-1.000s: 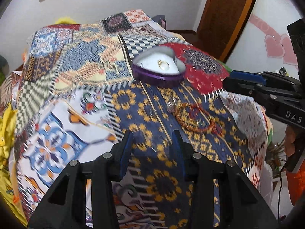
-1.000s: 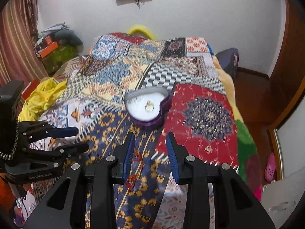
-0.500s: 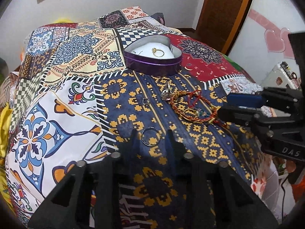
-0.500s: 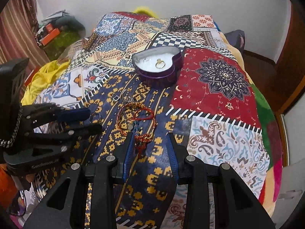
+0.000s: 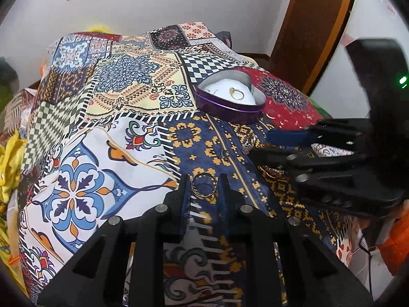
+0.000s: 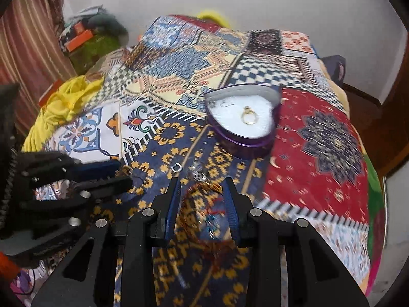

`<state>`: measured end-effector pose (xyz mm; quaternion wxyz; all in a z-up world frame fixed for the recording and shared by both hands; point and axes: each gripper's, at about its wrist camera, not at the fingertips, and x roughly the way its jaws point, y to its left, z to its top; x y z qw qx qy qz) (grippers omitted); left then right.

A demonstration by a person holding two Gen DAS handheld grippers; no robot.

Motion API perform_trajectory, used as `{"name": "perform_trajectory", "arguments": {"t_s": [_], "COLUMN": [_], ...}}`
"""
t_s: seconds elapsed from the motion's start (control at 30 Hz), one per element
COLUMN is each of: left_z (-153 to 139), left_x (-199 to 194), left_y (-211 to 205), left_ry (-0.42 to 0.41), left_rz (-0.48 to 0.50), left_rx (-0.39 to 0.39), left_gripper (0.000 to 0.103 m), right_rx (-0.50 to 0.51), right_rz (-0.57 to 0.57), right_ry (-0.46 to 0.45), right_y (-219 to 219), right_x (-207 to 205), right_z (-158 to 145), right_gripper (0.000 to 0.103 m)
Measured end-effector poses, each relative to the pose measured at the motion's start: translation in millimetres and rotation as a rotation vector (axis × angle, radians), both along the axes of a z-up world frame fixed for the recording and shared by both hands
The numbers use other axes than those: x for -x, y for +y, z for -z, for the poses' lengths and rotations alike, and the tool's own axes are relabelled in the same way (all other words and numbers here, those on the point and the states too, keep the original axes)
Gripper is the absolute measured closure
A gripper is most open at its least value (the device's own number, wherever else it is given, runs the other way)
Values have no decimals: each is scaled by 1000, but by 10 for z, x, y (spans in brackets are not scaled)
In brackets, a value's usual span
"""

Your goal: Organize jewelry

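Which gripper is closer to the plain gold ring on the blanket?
Left. The left gripper has the gold ring between its fingers; the right gripper hovers beside it, over the bracelet.

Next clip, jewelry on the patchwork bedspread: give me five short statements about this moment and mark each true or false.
1. A gold ring sits between the left gripper's fingers. True.
2. The heart-shaped box has its lid on. False: it is open, with a white lining showing.
3. A gold ring with a setting already lies inside the box. True.
4. The right gripper is over the box. False: it is over the red and gold bracelets on the blue patch.
5. The bedspread is plain white. False: it is a many-coloured patchwork.
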<state>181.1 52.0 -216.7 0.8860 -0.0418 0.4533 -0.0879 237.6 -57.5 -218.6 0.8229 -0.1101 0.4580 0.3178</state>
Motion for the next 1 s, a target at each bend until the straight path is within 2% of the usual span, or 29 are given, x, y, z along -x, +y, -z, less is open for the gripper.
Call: {"name": "perform_trajectory", "arguments": {"t_s": [0.2, 0.37, 0.43, 0.5, 1.0], "left_z": [27, 51, 52, 45, -235], "left_x": [-21, -43, -56, -72, -95], "left_y": [77, 87, 89, 100, 60], "left_ry": [1, -2, -1, 0, -67], "left_rz": [-12, -14, -15, -14, -22], "left_rx": [14, 13, 14, 24, 10], "left_gripper": [83, 83, 83, 83, 83], "right_rx": [43, 3, -4, -11, -96], "right_rz": [-22, -16, -17, -26, 29], "right_ry": [11, 1, -14, -20, -132], "right_y": [111, 62, 60, 77, -133], "right_x": [-113, -152, -134, -132, -99], "right_z": [123, 118, 93, 71, -360], "right_gripper": [72, 73, 80, 92, 95]}}
